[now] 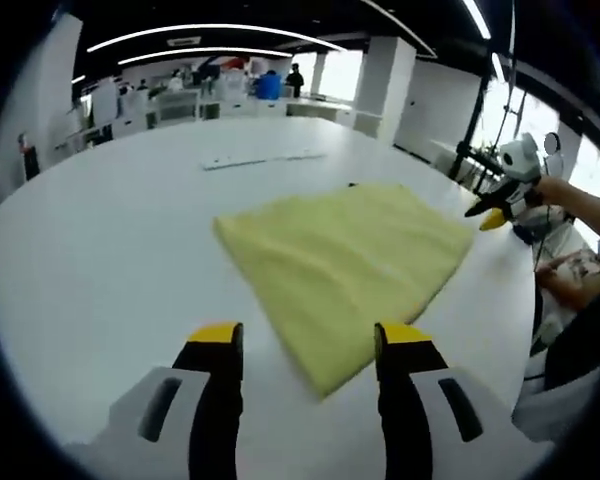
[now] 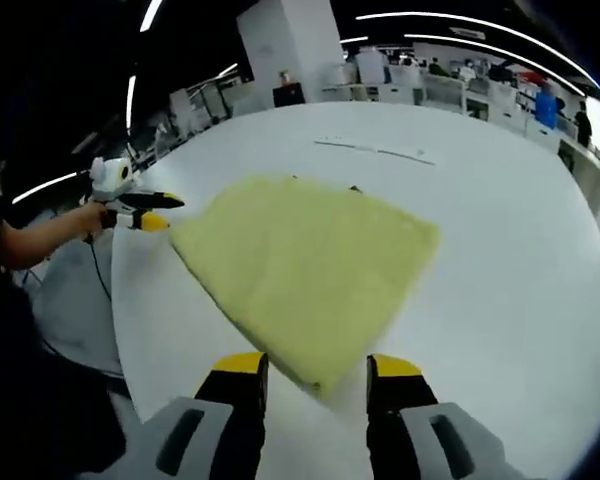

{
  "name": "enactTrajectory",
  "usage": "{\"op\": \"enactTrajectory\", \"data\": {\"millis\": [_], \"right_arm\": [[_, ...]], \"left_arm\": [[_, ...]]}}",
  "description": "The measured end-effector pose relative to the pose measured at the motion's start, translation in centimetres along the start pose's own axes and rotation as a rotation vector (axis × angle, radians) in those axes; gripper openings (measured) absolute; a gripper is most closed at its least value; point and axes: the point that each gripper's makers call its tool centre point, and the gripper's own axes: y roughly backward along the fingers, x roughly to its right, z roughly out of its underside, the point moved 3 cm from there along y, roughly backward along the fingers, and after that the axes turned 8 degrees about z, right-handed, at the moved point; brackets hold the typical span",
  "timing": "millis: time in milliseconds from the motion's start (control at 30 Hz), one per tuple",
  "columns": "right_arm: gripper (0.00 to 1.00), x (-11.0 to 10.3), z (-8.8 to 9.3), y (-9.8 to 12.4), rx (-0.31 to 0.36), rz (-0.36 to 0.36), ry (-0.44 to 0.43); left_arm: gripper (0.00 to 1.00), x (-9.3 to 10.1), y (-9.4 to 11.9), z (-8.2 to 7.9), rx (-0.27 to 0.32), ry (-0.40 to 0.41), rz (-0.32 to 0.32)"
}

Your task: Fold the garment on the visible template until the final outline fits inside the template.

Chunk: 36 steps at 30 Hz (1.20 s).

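White table, flat yellow garment

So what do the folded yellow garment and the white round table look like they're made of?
The folded yellow garment looks like soft matte fabric, maybe knit or fleece: faint wrinkles, limp edges, no shine. The white round table looks like a hard smooth laminate or painted top with a dull sheen; which one can't be told.

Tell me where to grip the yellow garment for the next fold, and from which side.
Probably the near corner of the yellow garment, approached low along the white table. It lies flat, pointing between the open left gripper.
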Motion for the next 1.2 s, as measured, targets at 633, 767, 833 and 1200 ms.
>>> {"op": "enactTrajectory", "data": {"millis": [633, 767, 833, 1200], "right_arm": [[0.02, 0.2, 1.9, -1.0, 0.049, 0.026, 0.044], [0.0, 0.2, 1.9, -1.1, 0.051, 0.018, 0.054], [0.0, 0.3, 1.8, -1.0, 0.056, 0.02, 0.074], [0.0, 0.0, 2.3, -0.2, 0.012, -0.001, 0.233]], "left_arm": [[0.15, 0.8, -0.3, 2.1, -0.022, 0.03, 0.026], [0.07, 0.8, -0.4, 2.4, -0.044, 0.032, 0.03], [0.03, 0.9, -0.5, 2.4, -0.037, 0.038, 0.043], [0.01, 0.9, -0.5, 2.4, -0.044, 0.045, 0.032]]}}
